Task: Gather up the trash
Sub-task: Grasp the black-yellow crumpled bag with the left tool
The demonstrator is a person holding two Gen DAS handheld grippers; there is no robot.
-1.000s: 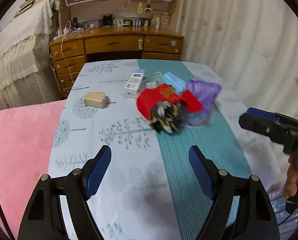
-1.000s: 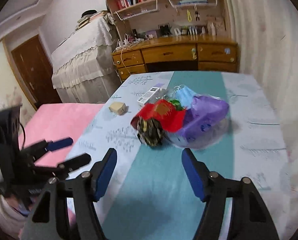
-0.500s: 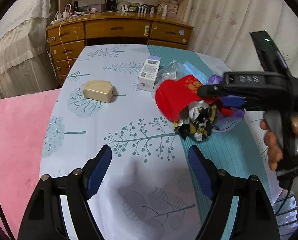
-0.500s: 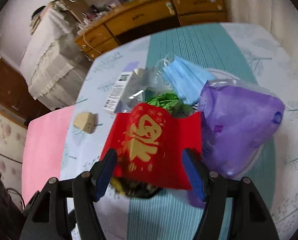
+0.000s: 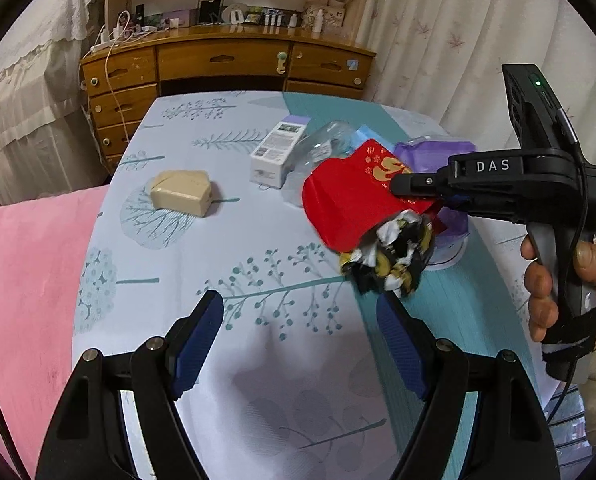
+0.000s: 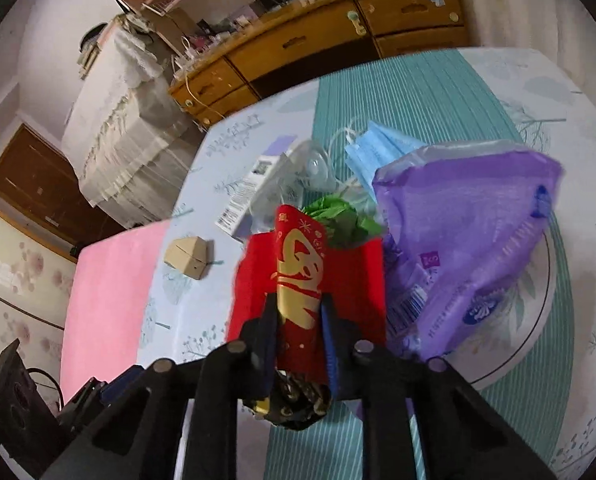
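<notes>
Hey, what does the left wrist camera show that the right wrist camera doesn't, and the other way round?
Only the left wrist view shows the left gripper, open over bare tablecloth, and the hand holding the right gripper's handle. Only the right wrist view shows the green paper behind the red envelope and the right gripper closing, its pads pinching that envelope. Both show the envelope, the purple packet, the white box, the tan box and the wooden dresser.
</notes>
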